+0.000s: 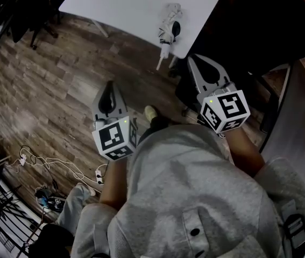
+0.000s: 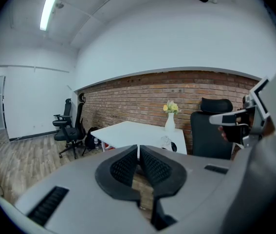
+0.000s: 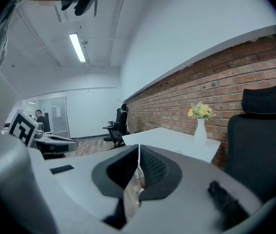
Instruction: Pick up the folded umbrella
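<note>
Folded umbrella (image 1: 168, 30) lying on white table (image 1: 120, 4) by its near corner, thin end overhanging the edge, probably easiest to take from this side. Left gripper (image 1: 109, 85) and right gripper (image 1: 191, 59) both with jaws pressed together on nothing, pointed toward the table, left well short of it over wood floor (image 1: 44, 85). Judged approach stage; jaws to part before any grasp. Black office chair (image 1: 265, 26) crowding the right.

Wood plank floor (image 1: 44, 79), white table (image 1: 130, 4), brick wall (image 2: 142, 96), black office chairs (image 2: 67, 126), ceiling light (image 2: 48, 8)
</note>
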A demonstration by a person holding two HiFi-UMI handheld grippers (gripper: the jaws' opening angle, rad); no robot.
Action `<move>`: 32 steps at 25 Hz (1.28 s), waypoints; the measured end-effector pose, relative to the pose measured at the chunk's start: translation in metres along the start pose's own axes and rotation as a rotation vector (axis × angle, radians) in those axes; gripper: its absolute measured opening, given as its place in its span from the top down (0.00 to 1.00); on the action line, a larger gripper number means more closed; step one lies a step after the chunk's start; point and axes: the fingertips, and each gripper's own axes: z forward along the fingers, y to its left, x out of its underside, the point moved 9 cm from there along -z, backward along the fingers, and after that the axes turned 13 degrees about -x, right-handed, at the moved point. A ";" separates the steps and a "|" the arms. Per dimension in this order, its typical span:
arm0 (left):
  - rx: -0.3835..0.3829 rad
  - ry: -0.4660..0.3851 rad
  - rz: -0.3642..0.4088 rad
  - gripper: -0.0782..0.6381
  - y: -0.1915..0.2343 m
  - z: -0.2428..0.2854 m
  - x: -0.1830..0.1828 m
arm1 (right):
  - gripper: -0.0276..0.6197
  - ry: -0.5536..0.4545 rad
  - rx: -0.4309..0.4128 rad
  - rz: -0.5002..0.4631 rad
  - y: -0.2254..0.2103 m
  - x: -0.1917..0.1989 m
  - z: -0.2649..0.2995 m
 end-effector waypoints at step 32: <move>0.079 0.010 -0.003 0.86 0.047 0.057 -0.008 | 0.92 0.011 0.132 -0.010 0.001 -0.012 0.051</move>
